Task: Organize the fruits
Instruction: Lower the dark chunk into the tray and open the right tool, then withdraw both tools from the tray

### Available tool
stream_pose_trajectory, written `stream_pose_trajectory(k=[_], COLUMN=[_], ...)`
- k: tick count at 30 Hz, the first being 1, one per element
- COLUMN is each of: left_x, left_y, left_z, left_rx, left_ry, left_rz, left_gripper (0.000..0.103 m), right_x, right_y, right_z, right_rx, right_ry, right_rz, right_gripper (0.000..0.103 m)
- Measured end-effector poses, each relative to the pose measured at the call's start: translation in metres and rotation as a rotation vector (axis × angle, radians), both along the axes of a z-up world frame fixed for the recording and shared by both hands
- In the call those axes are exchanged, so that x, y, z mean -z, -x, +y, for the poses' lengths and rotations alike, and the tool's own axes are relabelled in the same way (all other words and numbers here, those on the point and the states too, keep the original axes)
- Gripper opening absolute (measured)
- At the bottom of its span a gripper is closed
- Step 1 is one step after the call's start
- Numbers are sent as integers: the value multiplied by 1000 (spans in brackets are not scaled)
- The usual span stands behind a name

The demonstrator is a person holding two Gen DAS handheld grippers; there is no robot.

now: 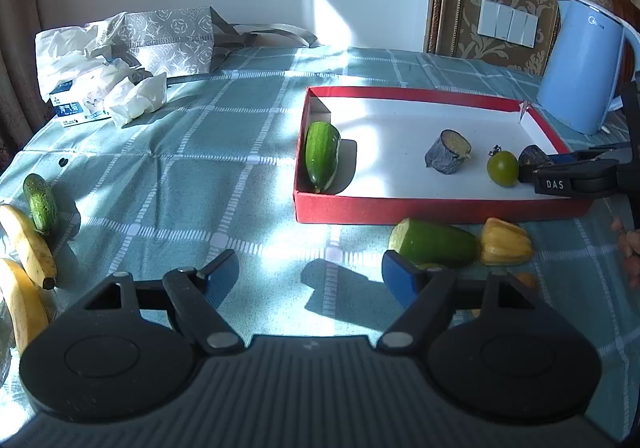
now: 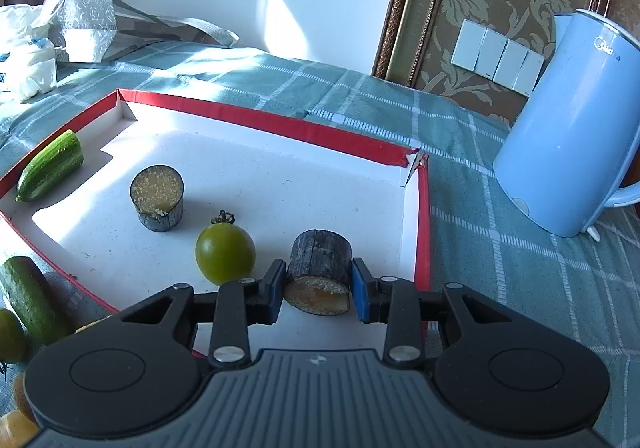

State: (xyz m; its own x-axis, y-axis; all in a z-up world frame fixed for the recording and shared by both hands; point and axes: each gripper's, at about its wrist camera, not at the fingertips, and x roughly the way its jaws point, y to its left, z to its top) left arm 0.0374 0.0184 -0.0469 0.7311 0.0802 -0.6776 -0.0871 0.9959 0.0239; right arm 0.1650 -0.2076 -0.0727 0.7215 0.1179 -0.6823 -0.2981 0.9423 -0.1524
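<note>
Right claw point(image 2: 318, 294) grips a dark sugarcane piece point(image 2: 320, 268) near the red tray's point(image 2: 422, 232) right wall; left claw point(image 1: 310, 280) is released over the counter point(image 1: 192, 168).

Hard sunlight is striking my scene from the left, laying bright patches across the teal checked tablecloth point(image 1: 224, 168) and the white floor of the red-rimmed cardboard tray point(image 2: 280, 184). That floor is glaring nearly to white. The short green cucumber in the tray point(image 1: 322, 156) is casting a crisp dark shadow to its right. Both fisheye lenses are bending straight lines toward the edges and blackening the corners. Focus is holding sharp throughout; I am seeing no motion blur.
</note>
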Motion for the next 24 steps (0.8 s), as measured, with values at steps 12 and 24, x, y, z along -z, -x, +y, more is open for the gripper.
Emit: stream_pose_trajectory(k=[12, 24], left_x=[6, 23], left_y=[13, 13], left_z=[-17, -27], left_rx=[100, 174], left_ry=[-18, -24], left_rz=[2, 3], left_gripper=[83, 85], right_x=[-17, -8], right_y=[30, 132], right_z=[-17, -23], right_rx=[59, 60], right_ry=[-86, -158], right_rz=[-105, -186], right_gripper=[63, 64])
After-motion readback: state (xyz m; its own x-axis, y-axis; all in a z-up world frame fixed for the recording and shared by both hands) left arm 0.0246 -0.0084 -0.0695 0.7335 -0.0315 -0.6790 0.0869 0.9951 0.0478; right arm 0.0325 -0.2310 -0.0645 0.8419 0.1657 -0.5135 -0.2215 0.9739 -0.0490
